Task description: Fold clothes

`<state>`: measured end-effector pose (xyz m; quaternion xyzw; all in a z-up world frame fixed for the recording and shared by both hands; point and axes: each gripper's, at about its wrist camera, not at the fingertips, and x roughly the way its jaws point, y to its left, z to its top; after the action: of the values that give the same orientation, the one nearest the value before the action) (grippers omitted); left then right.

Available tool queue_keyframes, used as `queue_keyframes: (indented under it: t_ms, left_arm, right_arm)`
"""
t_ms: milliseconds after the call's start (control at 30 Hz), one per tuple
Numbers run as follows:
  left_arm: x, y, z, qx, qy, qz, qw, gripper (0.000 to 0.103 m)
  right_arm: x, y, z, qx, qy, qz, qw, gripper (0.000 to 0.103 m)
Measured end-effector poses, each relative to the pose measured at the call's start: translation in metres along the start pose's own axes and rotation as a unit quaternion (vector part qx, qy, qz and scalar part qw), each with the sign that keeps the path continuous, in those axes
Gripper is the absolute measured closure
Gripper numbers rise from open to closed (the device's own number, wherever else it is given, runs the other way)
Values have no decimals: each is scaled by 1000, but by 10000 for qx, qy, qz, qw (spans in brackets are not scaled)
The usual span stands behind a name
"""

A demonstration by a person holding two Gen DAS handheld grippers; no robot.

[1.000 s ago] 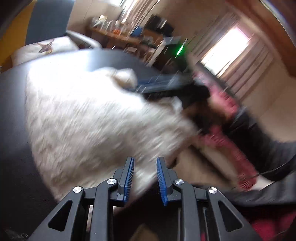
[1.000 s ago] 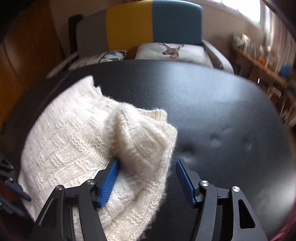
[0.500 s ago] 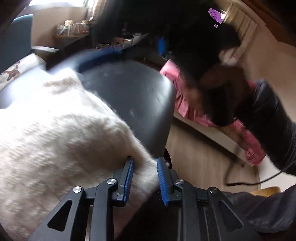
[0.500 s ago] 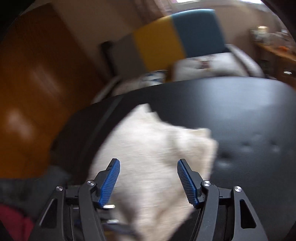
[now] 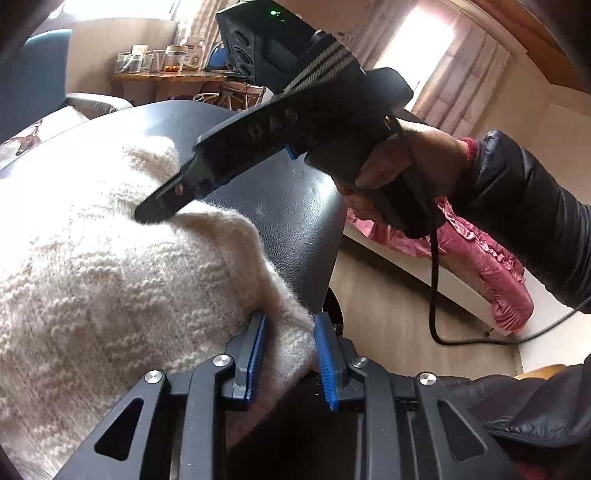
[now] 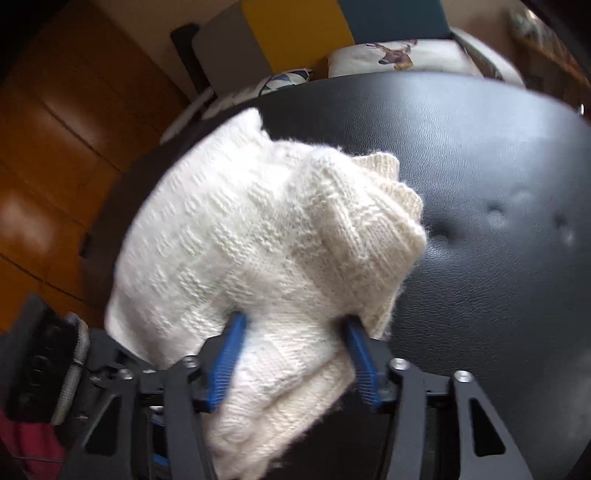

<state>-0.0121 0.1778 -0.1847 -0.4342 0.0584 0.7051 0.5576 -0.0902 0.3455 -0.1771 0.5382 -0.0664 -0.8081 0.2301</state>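
A white knitted sweater (image 6: pixel 258 229) lies bunched on the black padded table top (image 6: pixel 480 184). My right gripper (image 6: pixel 295 354) has a thick folded part of it between its blue pads, which press the knit from both sides. In the left wrist view the sweater (image 5: pixel 110 277) fills the left half. My left gripper (image 5: pixel 290 356) is shut on its near hem at the table's edge. A hand (image 5: pixel 406 166) in a dark sleeve holds the right gripper, and one black fingertip (image 5: pixel 159 206) digs into the knit.
The table's rounded edge (image 5: pixel 332 258) drops to a wood floor (image 5: pixel 388 314) with a black cable (image 5: pixel 436 295). Pink bedding (image 5: pixel 480 266) lies to the right. A yellow and blue sofa back (image 6: pixel 295 33) with a deer cushion (image 6: pixel 391 55) stands behind the table, and a wooden wall (image 6: pixel 55 147) is on the left.
The right gripper has dropped back onto the sweater and its fingers have narrowed around the fold. The left view has steadied with the hem between its pads.
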Motion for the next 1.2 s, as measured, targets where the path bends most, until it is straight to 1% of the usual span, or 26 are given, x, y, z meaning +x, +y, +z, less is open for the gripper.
queue_keyframes:
  t_ms: [33,100,167,233,300,367,467,500,533,600,667,700,733,767,800,833,867,900,933,967,1067,1133,1200]
  left_arm:
    - [-1,1,0,-46,-17,-2,10000,77]
    - [-7,0,0,-210,-90,12,9997,77]
    - [-27,1,-2,-381,-311,39,9988,77]
    - [-54,4,-6,-520,-599,117,9968,77]
    - [-82,12,-10,-574,-889,465,9933,77]
    - [-107,22,-15,-633,-1147,885,9874,77]
    - [-132,40,-23,-705,-1311,1519,9771,77]
    - [-137,47,-24,-716,-1337,1695,9738,77]
    - [-136,50,-27,-701,-1311,1759,9731,77]
    - [-139,45,-36,-683,-1256,1710,9749,77]
    - [-133,42,-43,-510,-1035,1766,9775,77]
    - [-121,37,-44,-424,-906,1798,9786,77]
    - [-104,31,-40,-422,-770,1762,9804,77]
    - [-92,33,-42,-498,-617,1691,9824,76]
    - [-80,35,-43,-602,-567,1654,9828,76]
    - [-80,37,-48,-702,-623,1592,9828,76]
    - [-82,37,-52,-784,-688,1525,9828,76]
    - [-81,41,-52,-872,-716,1465,9828,76]
    - [-81,44,-52,-937,-733,1412,9828,76]
    - [-81,46,-53,-965,-745,1372,9830,76]
    - [-81,46,-55,-974,-783,1352,9829,76]
    - [-82,46,-55,-962,-786,1365,9828,76]
    - [-87,48,-56,-1107,-843,1259,9822,76]
  right_arm:
    - [4,1,0,-18,41,-179,9998,5]
    - [6,-2,1,197,10,-106,9997,5]
    - [-7,12,6,-79,-129,-350,9993,6]
    - [-21,24,14,-312,-235,-553,9977,11]
    - [-40,35,26,-488,-406,-733,9953,12]
    - [-60,50,41,-688,-595,-779,9928,12]
    - [-74,82,73,-1072,-821,-492,9896,12]
    - [-74,92,85,-1116,-845,-251,9898,12]
    - [-71,102,96,-1151,-857,-4,9897,12]
    - [-46,120,125,-1118,-749,575,9892,12]
    - [-14,135,147,-949,-528,1202,9868,13]
    - [5,141,155,-808,-365,1413,9860,13]
    - [26,144,161,-639,-160,1550,9857,13]
    - [48,144,166,-489,91,1622,9855,13]
    - [69,141,169,-401,323,1478,9877,15]
    - [90,136,170,-393,549,1014,9926,16]
    - [110,130,171,-397,773,533,9948,17]
    - [129,122,168,-469,948,54,9944,17]
    - [136,118,166,-526,863,42,9949,9]
    - [134,118,167,-509,745,225,9957,5]
    - [135,118,166,-575,755,259,9952,4]
    - [134,118,165,-609,669,276,9955,1]
    - [131,115,164,-572,554,351,9962,0]
